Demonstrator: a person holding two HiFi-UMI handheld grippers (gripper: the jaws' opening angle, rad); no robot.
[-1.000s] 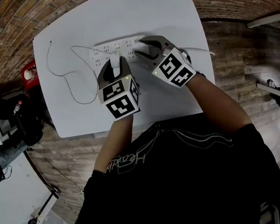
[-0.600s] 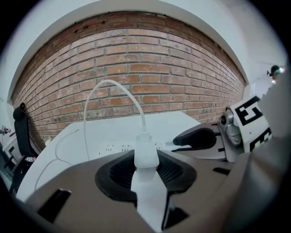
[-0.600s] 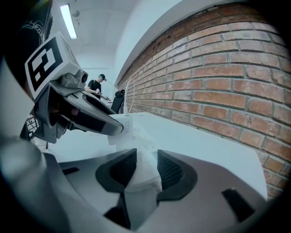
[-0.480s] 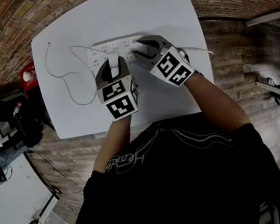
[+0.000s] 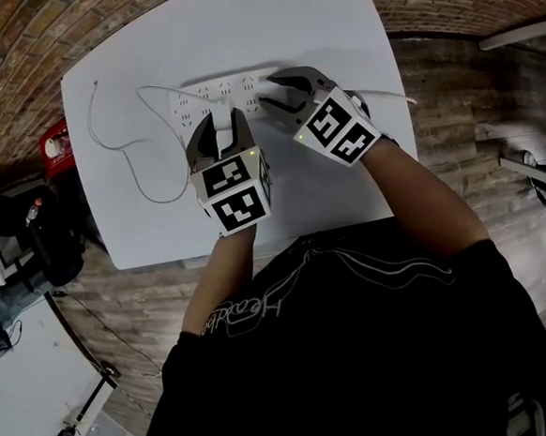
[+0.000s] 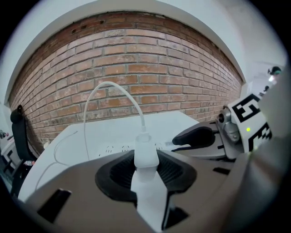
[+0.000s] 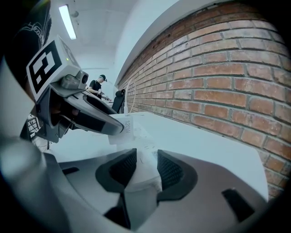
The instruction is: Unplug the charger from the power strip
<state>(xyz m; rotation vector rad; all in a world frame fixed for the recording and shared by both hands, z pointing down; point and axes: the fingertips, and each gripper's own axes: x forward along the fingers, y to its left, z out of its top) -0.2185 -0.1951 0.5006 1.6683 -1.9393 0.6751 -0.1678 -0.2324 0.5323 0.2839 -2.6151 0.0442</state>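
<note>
Left gripper (image 6: 146,169) clamps charger (image 6: 145,151) — right gripper (image 7: 142,172) clamps power strip (image 7: 140,139) end.

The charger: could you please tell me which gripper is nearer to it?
Left. The left gripper is closed on the charger itself; the right gripper grips the power strip just beside it.

white table (image 5: 297,36), brick wall (image 6: 136,68), red object (image 5: 58,144) beside table, wood-plank floor (image 5: 452,95)

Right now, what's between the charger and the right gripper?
Only the power strip's empty sockets, seen in the head view; the right gripper clamps that strip's end.
</note>
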